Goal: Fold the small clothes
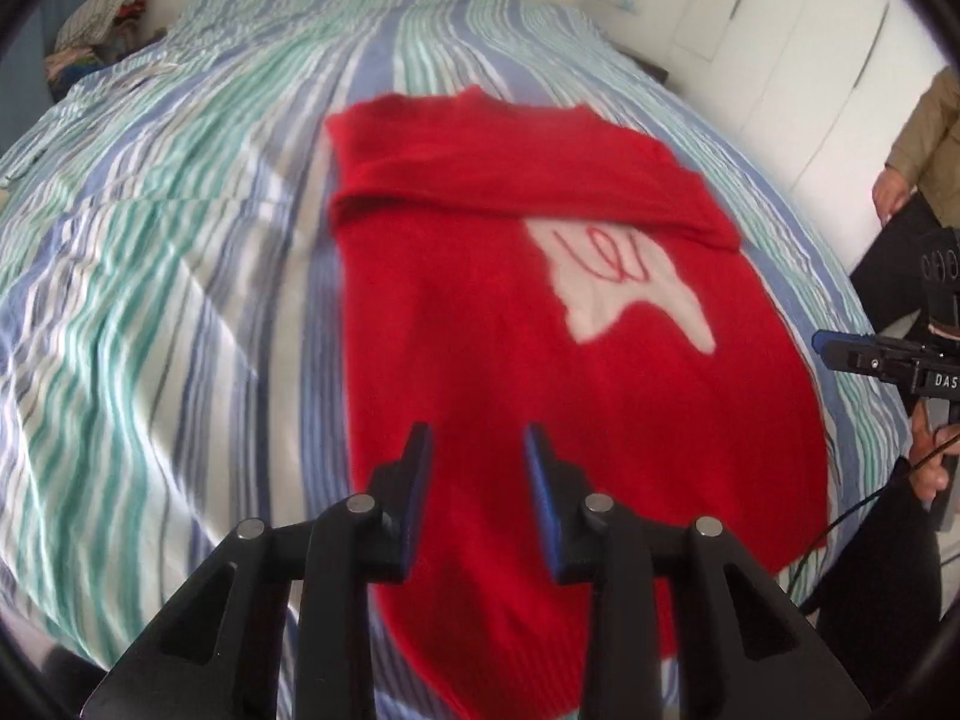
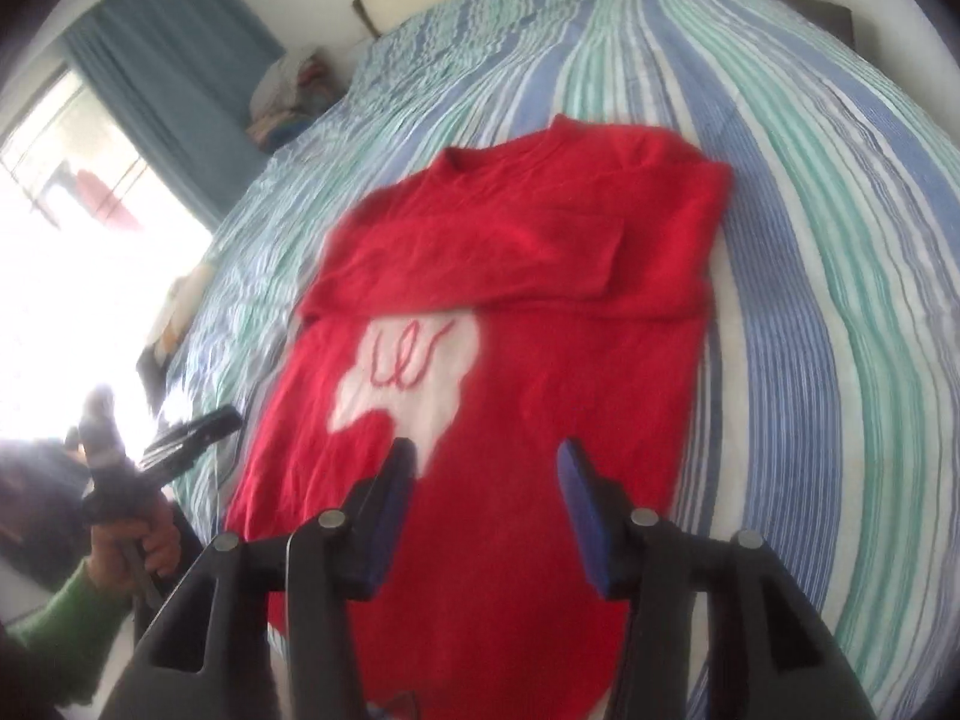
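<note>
Sweater (image 1: 540, 360): red knit, spread flat on the striped bedcover (image 1: 180, 270), neckline at the far end, hem nearest the cameras; lies right of the bed's middle in the left wrist view.
Sleeves (image 2: 528, 252): both folded inward across the chest, forming a layered band just above the white motif.
Motif (image 1: 624, 294): white patch with looping red stitching, partly covered along its upper edge by the folded sleeves.
Left gripper (image 1: 478, 444): above the hem end of the sweater, fingers parted with a clear gap, nothing between the blue pads, not touching the cloth; also seen at the left edge of the right wrist view, gripped by a hand (image 2: 141, 546) with a green sleeve (image 2: 54, 612).
Right gripper (image 2: 489, 459): over the lower half of the sweater, fingers standing wider apart, empty, clear of the fabric; seen side-on at the right edge of the left wrist view.
Bedcover: blue, green and white stripes, creased, bare all around the sweater.
Clothes pile (image 1: 102, 24): heaped at the far left corner of the bed, well apart from the sweater.
Curtain (image 2: 174, 72): blue, beside a bright window.
Bystander (image 1: 924, 162): tan jacket, standing beside the bed's right edge, near white cabinet doors (image 1: 780, 48).
Obstruction: nothing lying on the sweater or between the grippers and it.
</note>
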`<state>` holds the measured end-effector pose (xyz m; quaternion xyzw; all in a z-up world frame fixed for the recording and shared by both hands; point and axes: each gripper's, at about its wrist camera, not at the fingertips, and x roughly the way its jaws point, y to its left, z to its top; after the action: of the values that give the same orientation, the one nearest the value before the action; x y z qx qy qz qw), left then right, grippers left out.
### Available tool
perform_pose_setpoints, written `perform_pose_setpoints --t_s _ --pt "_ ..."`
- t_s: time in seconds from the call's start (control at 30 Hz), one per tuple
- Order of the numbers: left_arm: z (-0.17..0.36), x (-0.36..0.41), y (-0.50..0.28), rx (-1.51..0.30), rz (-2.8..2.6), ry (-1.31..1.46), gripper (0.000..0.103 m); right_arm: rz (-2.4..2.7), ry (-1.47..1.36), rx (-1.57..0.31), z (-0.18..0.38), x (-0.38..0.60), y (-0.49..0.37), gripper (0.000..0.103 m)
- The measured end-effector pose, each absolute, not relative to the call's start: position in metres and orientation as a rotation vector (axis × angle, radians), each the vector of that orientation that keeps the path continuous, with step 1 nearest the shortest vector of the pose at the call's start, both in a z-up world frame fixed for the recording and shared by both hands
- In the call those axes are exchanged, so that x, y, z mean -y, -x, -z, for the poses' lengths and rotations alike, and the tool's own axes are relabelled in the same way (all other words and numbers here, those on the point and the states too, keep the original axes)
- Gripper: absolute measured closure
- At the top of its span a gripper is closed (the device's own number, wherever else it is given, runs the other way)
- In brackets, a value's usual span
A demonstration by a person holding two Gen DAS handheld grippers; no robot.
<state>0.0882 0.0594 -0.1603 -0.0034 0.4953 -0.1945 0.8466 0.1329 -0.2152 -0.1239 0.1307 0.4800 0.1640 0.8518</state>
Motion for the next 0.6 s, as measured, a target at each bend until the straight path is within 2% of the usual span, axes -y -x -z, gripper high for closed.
perform_pose_setpoints --t_s 0.07,0.1,0.2,0.27,0.3,0.37,0.43,0.5,0.57,0.6 --pt "0.186 -0.043 -0.073 -1.165 0.396 -0.059 0.070 -0.366 -0.175 -1.040 0.141 0.201 -0.098 0.052" --pt "0.191 -0.040 -0.065 -1.167 0.367 -0.103 0.070 -0.366 -0.127 -1.071 0.154 0.194 -0.085 0.052" --pt "0.182 -0.033 -0.056 -1.177 0.316 -0.157 0.070 -0.264 0.041 -1.182 0.202 0.190 -0.051 0.051" --pt "0.166 -0.036 -0.054 -1.170 0.302 -0.119 0.070 -0.235 0.066 -1.125 0.200 0.190 -0.033 0.052" --pt "0.156 -0.037 -0.050 -1.139 0.323 -0.096 0.068 -0.211 0.075 -1.130 0.196 0.188 -0.028 0.052" --pt "0.150 -0.032 -0.045 -1.102 0.340 -0.104 0.046 -0.213 0.048 -1.072 0.177 0.183 -0.017 0.052" --pt "0.165 -0.027 -0.044 -1.137 0.319 -0.149 0.044 -0.231 0.021 -1.016 0.167 0.176 -0.012 0.052" --pt "0.187 -0.028 -0.046 -1.198 0.286 -0.146 0.042 -0.237 0.010 -1.041 0.179 0.168 -0.019 0.052" --pt "0.183 -0.028 -0.042 -1.179 0.275 -0.116 0.041 -0.205 0.027 -1.118 0.204 0.166 -0.024 0.051" --pt "0.178 -0.029 -0.041 -1.175 0.268 -0.103 0.041 -0.202 0.025 -1.098 0.204 0.164 -0.020 0.051"
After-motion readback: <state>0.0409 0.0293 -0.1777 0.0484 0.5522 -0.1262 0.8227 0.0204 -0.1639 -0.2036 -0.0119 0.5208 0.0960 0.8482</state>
